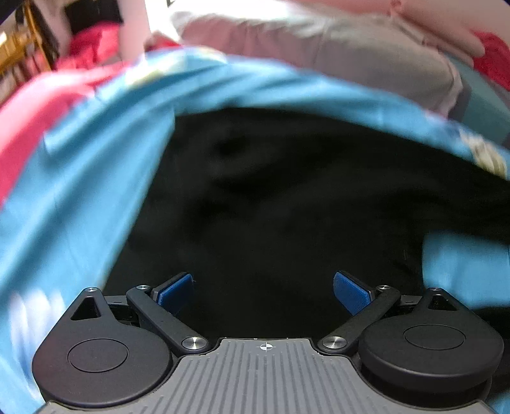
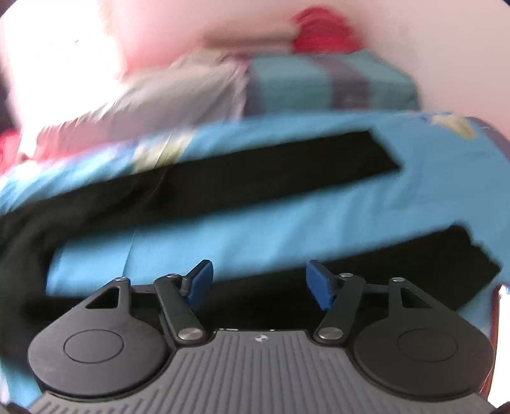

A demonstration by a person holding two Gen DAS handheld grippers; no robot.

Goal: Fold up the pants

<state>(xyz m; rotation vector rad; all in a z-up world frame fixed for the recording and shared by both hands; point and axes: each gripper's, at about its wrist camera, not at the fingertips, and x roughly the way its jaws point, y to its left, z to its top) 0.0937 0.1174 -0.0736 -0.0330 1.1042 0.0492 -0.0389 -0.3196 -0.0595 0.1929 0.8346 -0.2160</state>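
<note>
Black pants (image 1: 271, 197) lie spread on a blue bedsheet (image 1: 79, 178). In the left wrist view the wide upper part fills the middle, and my left gripper (image 1: 264, 291) is open just above it, holding nothing. In the right wrist view the two legs show: the far leg (image 2: 255, 172) runs left to right across the sheet (image 2: 255, 235), and the near leg (image 2: 398, 264) lies under my right gripper (image 2: 259, 281), which is open and empty. Both views are blurred by motion.
A grey pillow or blanket (image 1: 350, 47) and a teal folded cloth (image 2: 318, 82) lie at the far side of the bed. Red fabric (image 1: 92, 44) shows at the far left and also in the right wrist view (image 2: 322, 28). A gold-coloured frame (image 1: 19, 47) stands at the top left.
</note>
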